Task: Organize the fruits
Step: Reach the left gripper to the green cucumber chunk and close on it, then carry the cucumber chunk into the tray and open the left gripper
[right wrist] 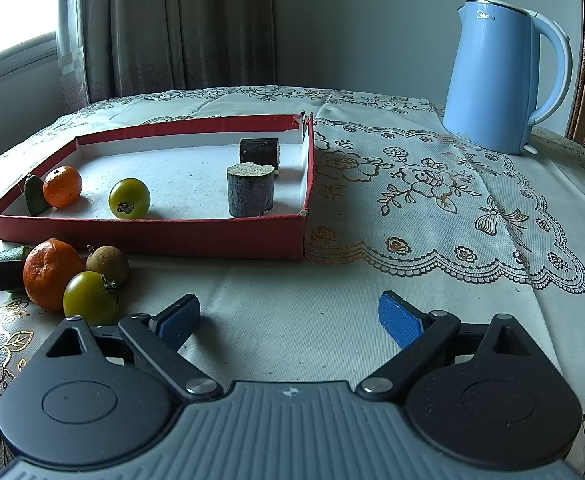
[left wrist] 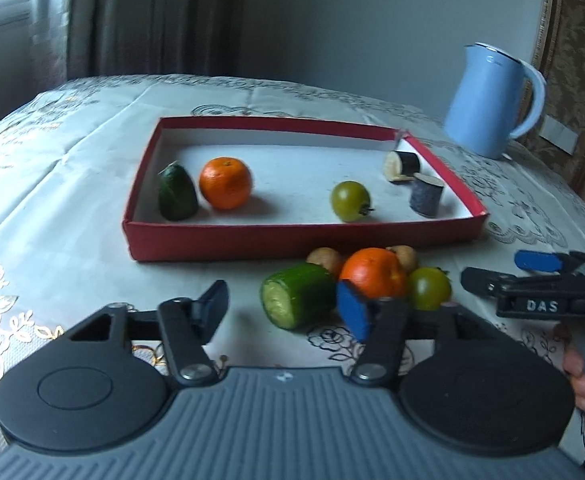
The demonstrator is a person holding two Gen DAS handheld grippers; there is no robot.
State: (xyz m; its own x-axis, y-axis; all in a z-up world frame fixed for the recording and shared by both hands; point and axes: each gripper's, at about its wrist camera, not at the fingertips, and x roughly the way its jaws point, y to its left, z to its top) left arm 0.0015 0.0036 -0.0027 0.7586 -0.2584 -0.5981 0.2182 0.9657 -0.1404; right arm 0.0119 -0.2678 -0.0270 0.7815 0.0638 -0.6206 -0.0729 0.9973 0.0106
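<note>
Cucumber piece (left wrist: 298,295) lengthwise, cut end camera-ward

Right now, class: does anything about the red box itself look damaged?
Yes. The red box's far right corner is split: its two walls stand apart with a gap between them, torn edges showing.

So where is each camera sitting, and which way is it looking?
Left wrist view: sits on the left gripper, looking forward and down over its blue-padded fingers at the cut green cucumber piece and the shallow red cardboard box; the right gripper and a person's fingertips show at the right edge.
Right wrist view: sits on the right gripper, looking forward and down across the flowered tablecloth; its jaws stand wide with nothing between.
Both share the box, the fruit inside, the loose orange mandarin and the light blue electric kettle.
</note>
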